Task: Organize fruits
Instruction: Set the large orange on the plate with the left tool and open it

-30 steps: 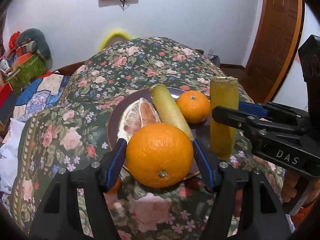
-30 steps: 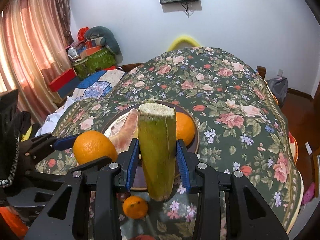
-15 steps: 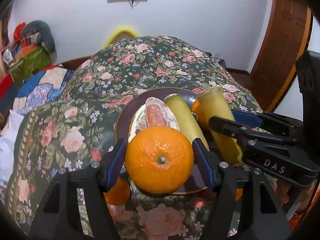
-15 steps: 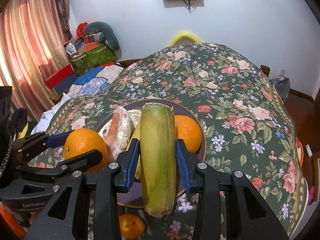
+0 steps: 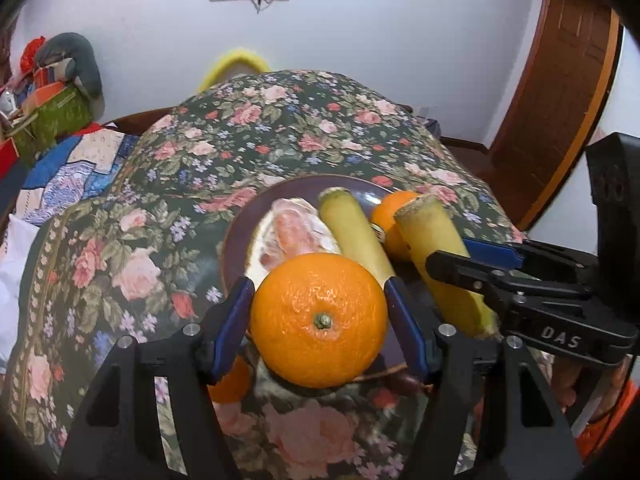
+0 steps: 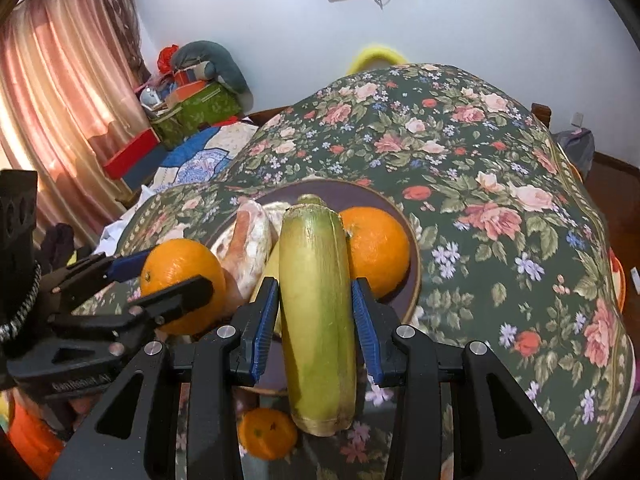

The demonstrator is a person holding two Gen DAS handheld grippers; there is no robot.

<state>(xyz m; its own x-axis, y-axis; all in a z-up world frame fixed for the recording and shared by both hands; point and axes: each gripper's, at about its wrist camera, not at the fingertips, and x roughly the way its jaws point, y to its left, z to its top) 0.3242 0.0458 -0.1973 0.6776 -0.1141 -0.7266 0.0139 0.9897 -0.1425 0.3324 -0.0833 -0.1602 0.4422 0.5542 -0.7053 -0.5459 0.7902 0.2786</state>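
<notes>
My left gripper (image 5: pixel 320 312) is shut on a large orange (image 5: pixel 319 320), held over the near edge of a dark purple plate (image 5: pixel 240 236). My right gripper (image 6: pixel 316 320) is shut on a yellow-green cane piece (image 6: pixel 316 312), tilted forward over the plate (image 6: pixel 400 208). On the plate lie a peeled pomelo half (image 5: pixel 296 232), a second cane piece (image 5: pixel 354 232) and an orange (image 6: pixel 376 248). The held cane also shows in the left wrist view (image 5: pixel 440 264), the held orange in the right wrist view (image 6: pixel 180 280).
A small tangerine (image 6: pixel 268 432) lies on the floral tablecloth (image 6: pixel 480 200) in front of the plate, also in the left wrist view (image 5: pixel 230 380). Boxes and bedding (image 6: pixel 188 108) are stacked at the far left. A wooden door (image 5: pixel 560 100) stands at the right.
Both grippers have moved forward over the plate. The cane piece has tipped from upright to leaning forward. The orange has rolled so its stem end faces me.
</notes>
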